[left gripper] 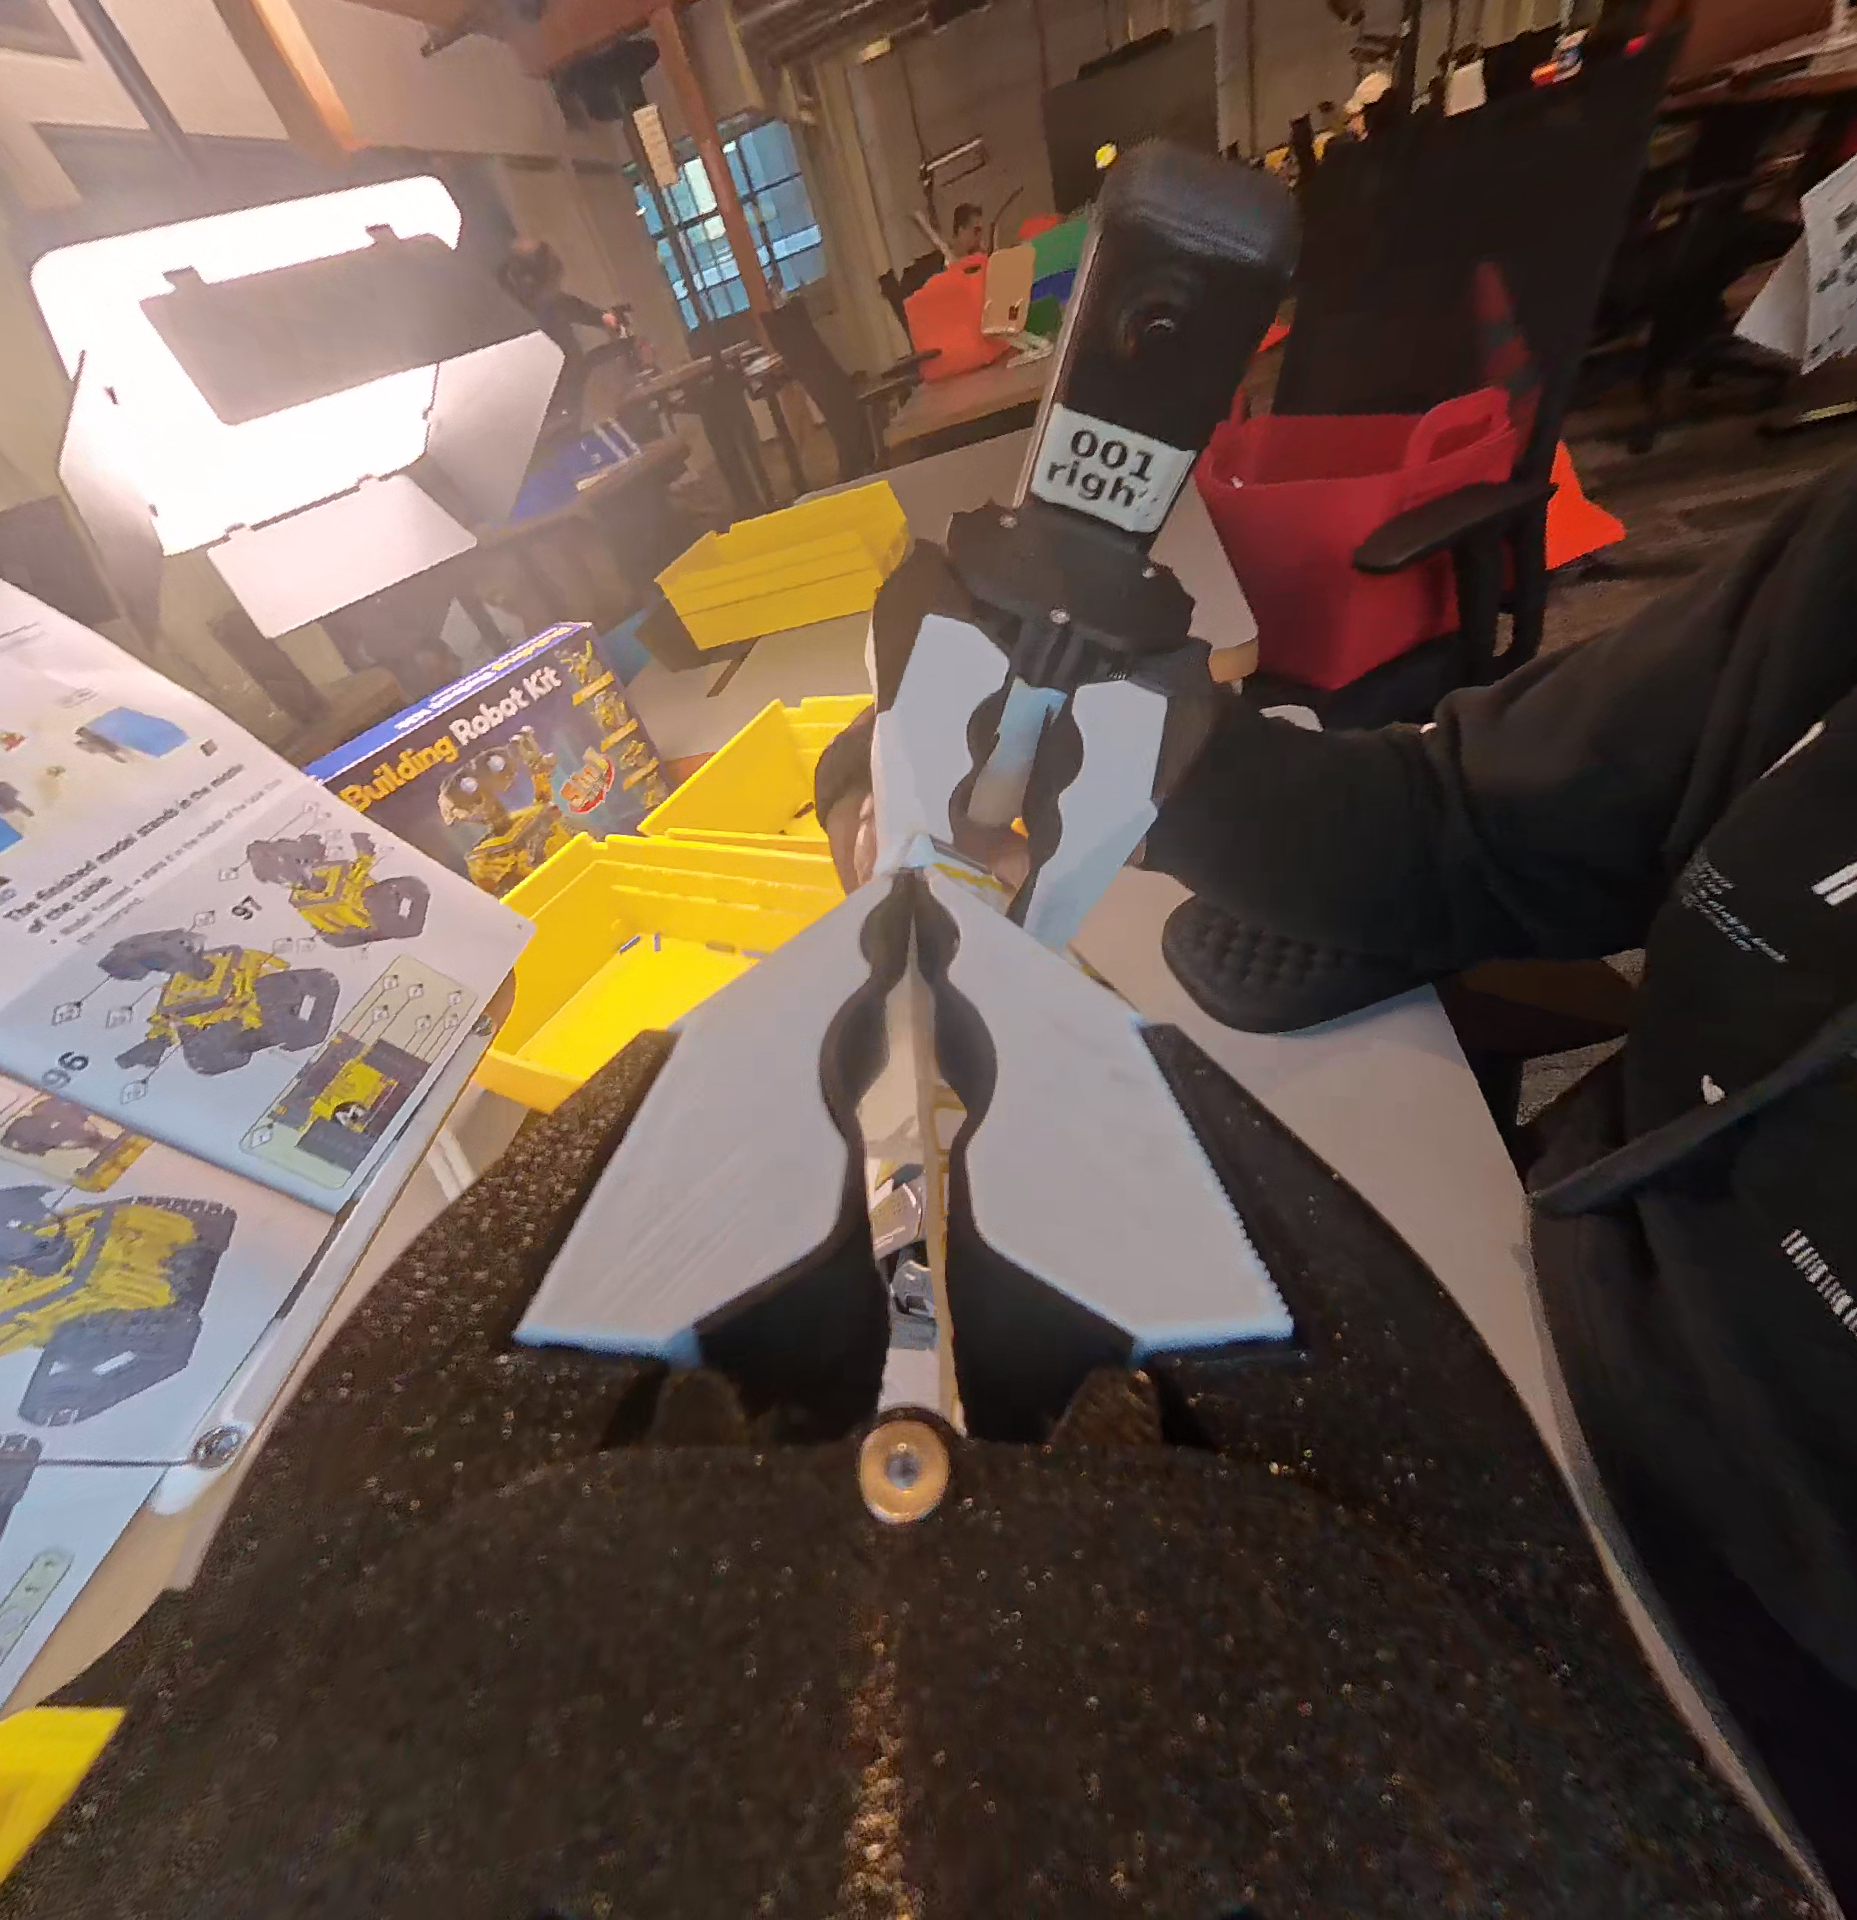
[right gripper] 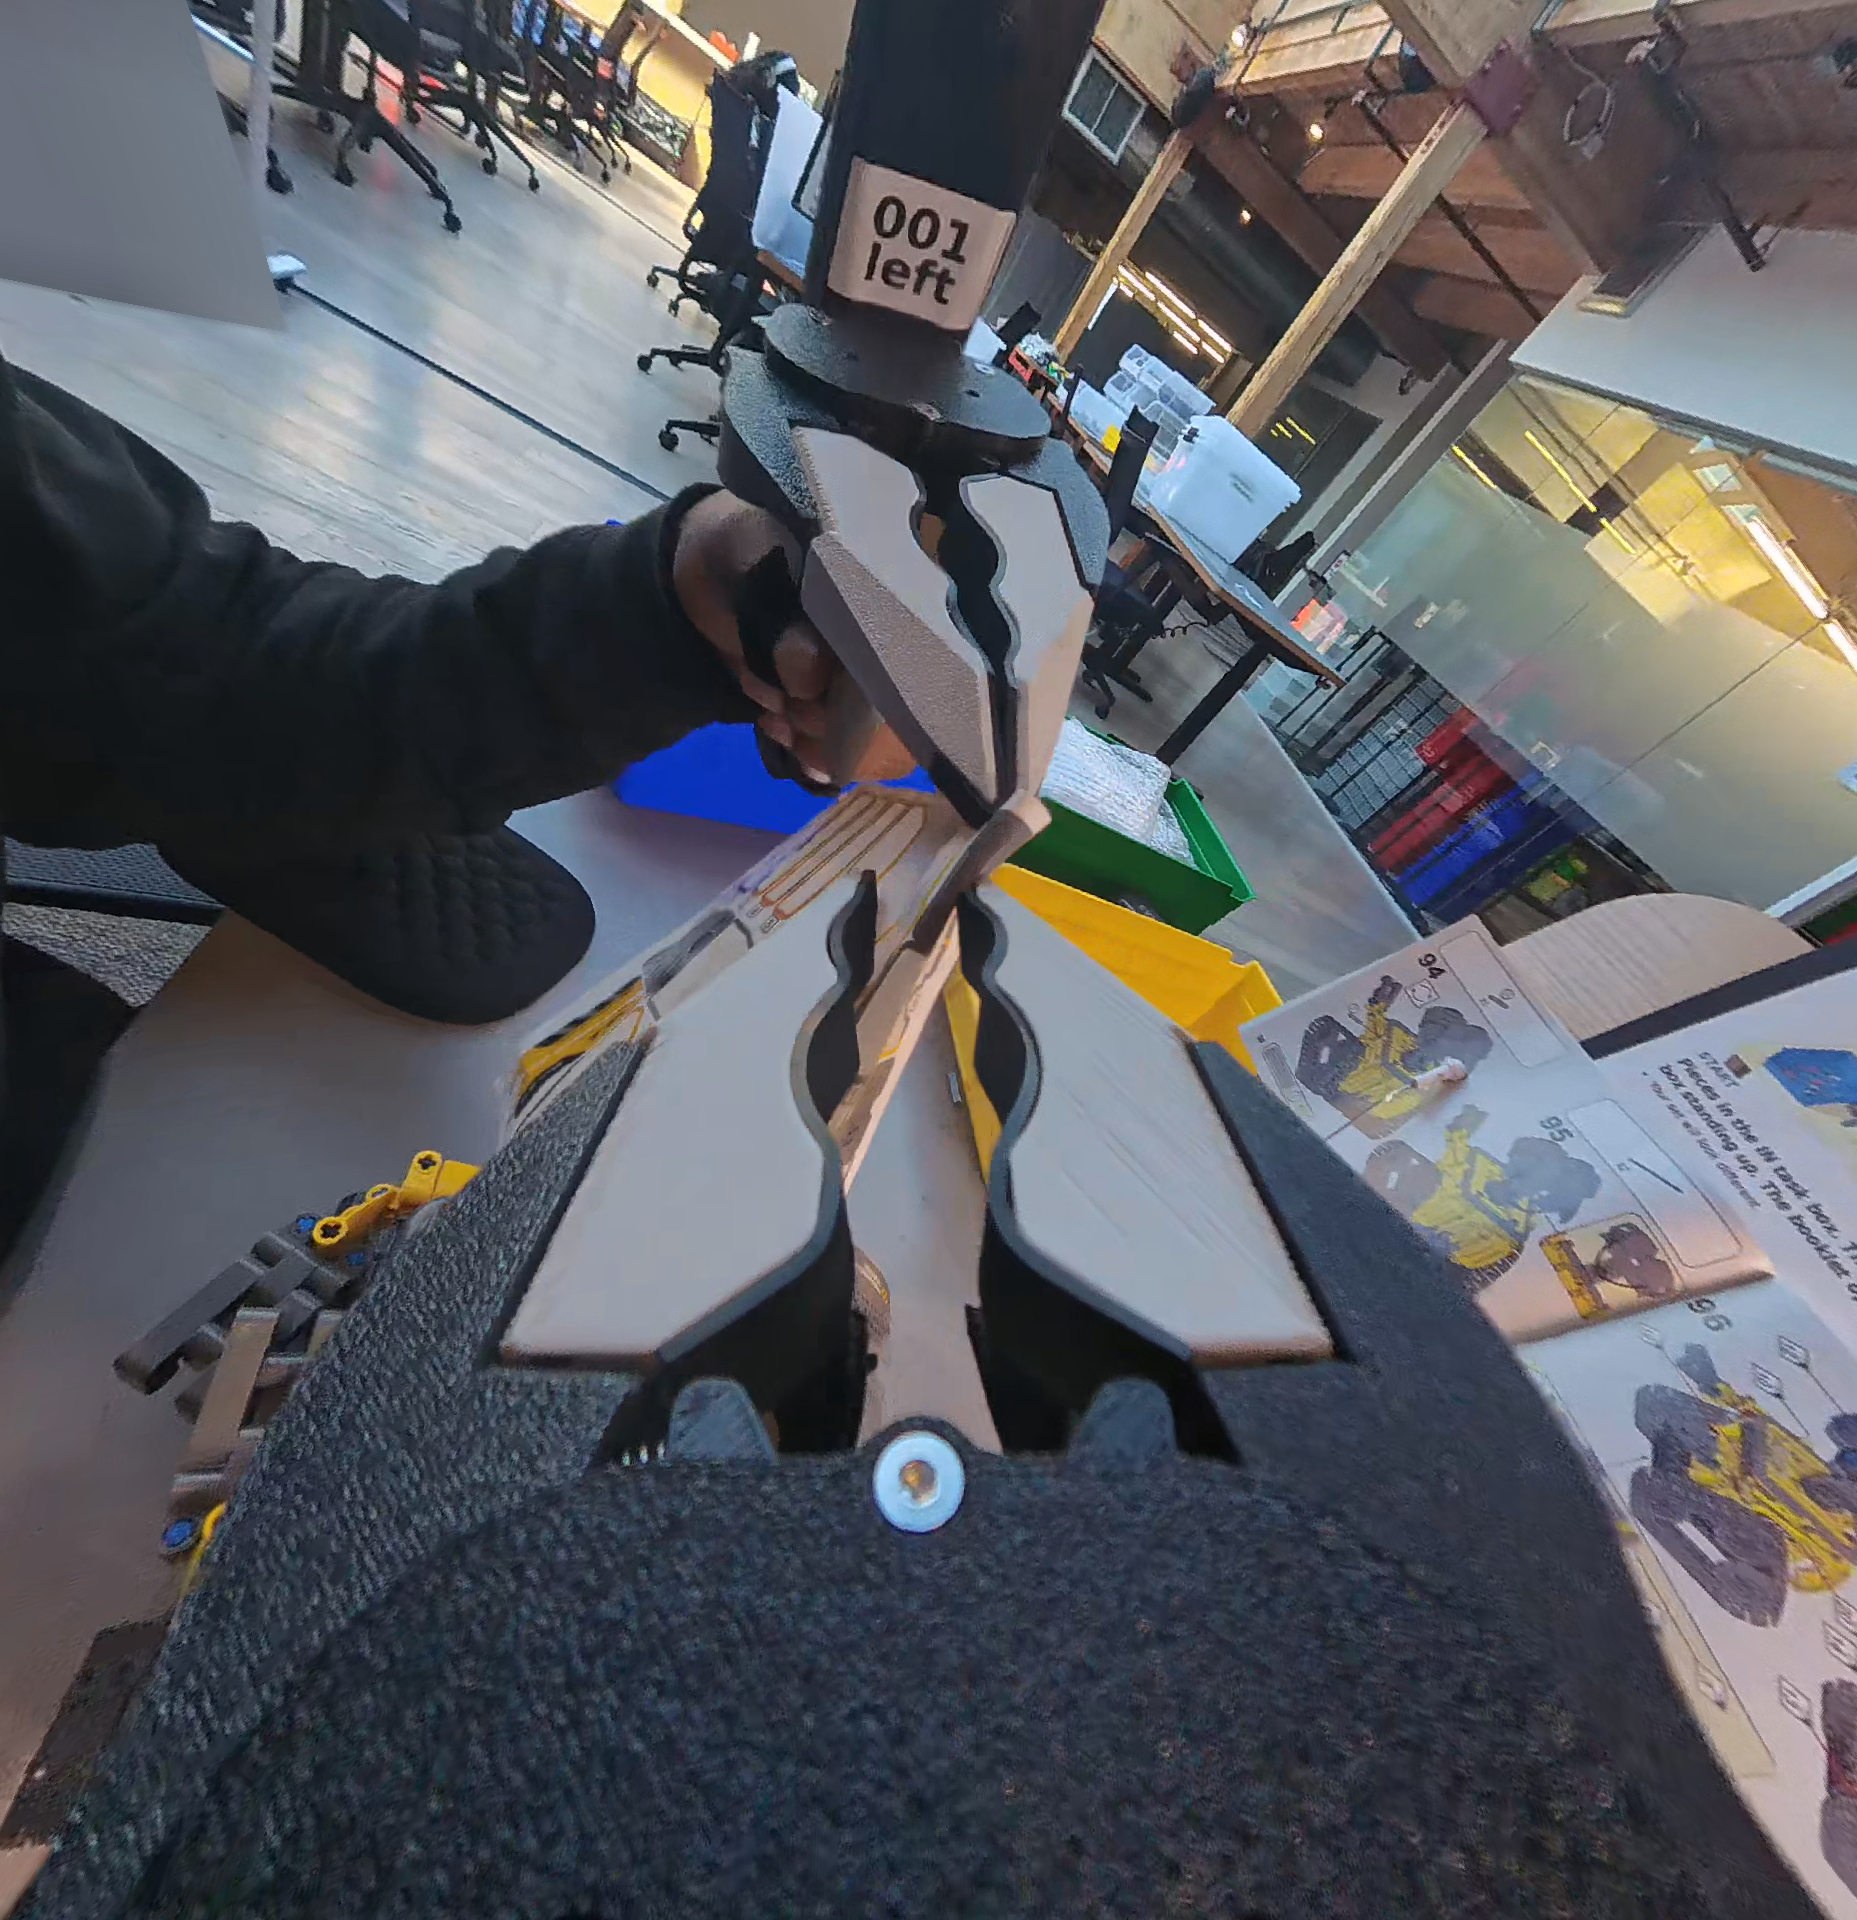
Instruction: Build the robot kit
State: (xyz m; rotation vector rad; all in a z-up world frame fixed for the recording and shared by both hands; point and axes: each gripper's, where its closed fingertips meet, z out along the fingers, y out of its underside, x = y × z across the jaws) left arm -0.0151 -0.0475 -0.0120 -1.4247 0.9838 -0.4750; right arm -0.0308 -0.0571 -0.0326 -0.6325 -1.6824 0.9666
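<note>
Left tongs (left gripper: 908, 883) and right tongs (right gripper: 919, 914), each bearing a label, pinch one printed booklet page (right gripper: 893, 1029)

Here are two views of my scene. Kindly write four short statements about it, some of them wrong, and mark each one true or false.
1. The left gripper and the right gripper are both shut on one thin printed sheet. True.
2. The open booklet lies inside a yellow bin. False: it lies on the table, beside the yellow bins.
3. A red basket stands beyond the right gripper in the left wrist view. True.
4. The kit box is green. False: it is blue.
</note>
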